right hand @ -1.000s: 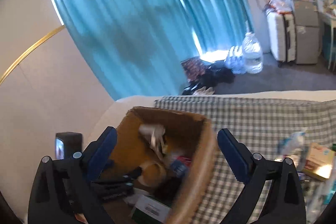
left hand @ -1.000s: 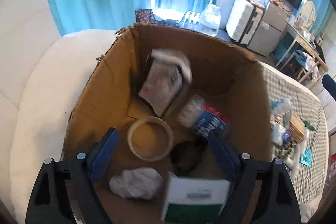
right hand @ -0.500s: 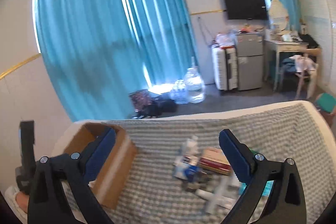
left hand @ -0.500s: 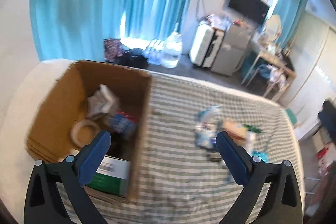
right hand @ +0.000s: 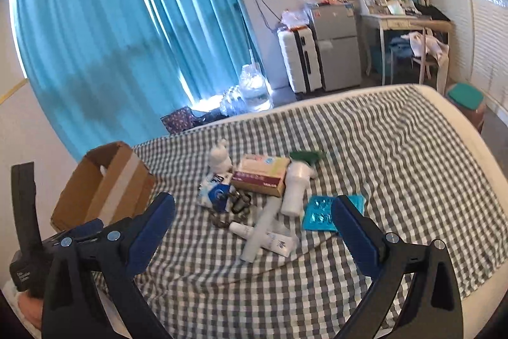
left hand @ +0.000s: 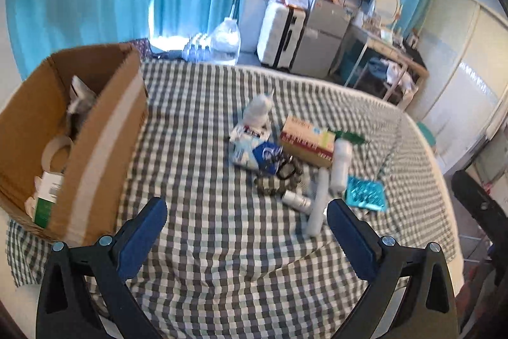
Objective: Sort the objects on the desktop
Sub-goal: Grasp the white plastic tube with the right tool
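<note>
A cardboard box [left hand: 104,135] [right hand: 108,180] stands at the left of a checked cloth [left hand: 206,212] [right hand: 397,148] and holds a tape roll [left hand: 55,148], a green-and-white carton [left hand: 46,196] and other items. A heap of small things lies mid-cloth: a pink-and-yellow flat box [left hand: 306,138] [right hand: 262,173], a white bottle [left hand: 341,164] [right hand: 295,186], a long white tube [left hand: 319,202] [right hand: 258,231], a teal blister pack [left hand: 365,193] [right hand: 327,210], a blue-and-white packet [left hand: 254,153] [right hand: 216,193]. My left gripper [left hand: 246,227] hangs open and empty short of the heap. My right gripper [right hand: 254,221] is open and empty too.
Teal curtains [right hand: 111,21] hang behind. A white suitcase [right hand: 298,59], a small fridge [right hand: 336,43], a desk [right hand: 403,24], a chair and a water jug [right hand: 254,88] stand beyond the bed. The other gripper's black body [right hand: 28,243] shows at left.
Both views have swung from the cardboard box rightward to the heap on the checked cloth. The box has slid to the left edge of each view. Both grippers stay empty.
</note>
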`<state>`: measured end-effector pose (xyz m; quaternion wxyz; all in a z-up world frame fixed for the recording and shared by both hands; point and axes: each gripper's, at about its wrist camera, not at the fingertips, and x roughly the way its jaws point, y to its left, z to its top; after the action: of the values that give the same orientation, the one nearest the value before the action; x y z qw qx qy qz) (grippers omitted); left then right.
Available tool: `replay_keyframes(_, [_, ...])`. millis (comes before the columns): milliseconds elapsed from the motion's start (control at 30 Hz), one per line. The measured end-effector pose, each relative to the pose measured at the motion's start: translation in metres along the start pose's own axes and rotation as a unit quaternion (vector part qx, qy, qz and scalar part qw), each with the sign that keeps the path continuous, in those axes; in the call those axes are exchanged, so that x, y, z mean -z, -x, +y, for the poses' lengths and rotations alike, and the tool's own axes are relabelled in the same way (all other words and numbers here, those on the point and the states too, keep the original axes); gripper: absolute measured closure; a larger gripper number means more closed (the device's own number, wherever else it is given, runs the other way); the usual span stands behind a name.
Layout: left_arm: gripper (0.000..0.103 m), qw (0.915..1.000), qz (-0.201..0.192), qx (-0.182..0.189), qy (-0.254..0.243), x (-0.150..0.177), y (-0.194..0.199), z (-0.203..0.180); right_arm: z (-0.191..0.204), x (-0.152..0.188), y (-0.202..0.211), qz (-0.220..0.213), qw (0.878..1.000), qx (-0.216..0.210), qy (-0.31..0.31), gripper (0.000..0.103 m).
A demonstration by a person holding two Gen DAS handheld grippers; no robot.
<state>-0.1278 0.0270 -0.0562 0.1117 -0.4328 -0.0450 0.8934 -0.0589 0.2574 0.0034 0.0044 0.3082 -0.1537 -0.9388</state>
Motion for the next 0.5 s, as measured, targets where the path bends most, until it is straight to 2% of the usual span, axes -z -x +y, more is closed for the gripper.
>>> replay_keyframes(67, [0.0, 0.9999, 0.014, -0.002, 0.003, 0.005, -0.018, 0.002, -0.009, 0.006, -0.013, 0.013, 1.0, -0.008, -0.014, 0.006])
replay_keyframes(133, [0.0, 0.9996, 0.028, -0.01, 0.003, 0.01, -0.032, 0.001, -0.013, 0.013, -0.023, 0.027, 1.0, -0.004, -0.014, 0.022])
replay_keyframes(200, [0.0, 0.9991, 0.04, -0.017, 0.002, 0.013, -0.051, 0.002, -0.014, 0.02, -0.04, 0.044, 0.999, -0.006, -0.011, 0.034])
replay_keyframes(300, [0.0, 0.9985, 0.051, -0.021, 0.003, 0.017, -0.074, 0.006, -0.015, 0.031, -0.072, 0.083, 0.996, -0.02, -0.014, 0.047])
replay_keyframes(500, [0.0, 0.9969, 0.077, -0.017, 0.007, 0.024, -0.111, 0.012, -0.011, 0.041, -0.132, 0.132, 0.991, -0.009, -0.006, 0.048])
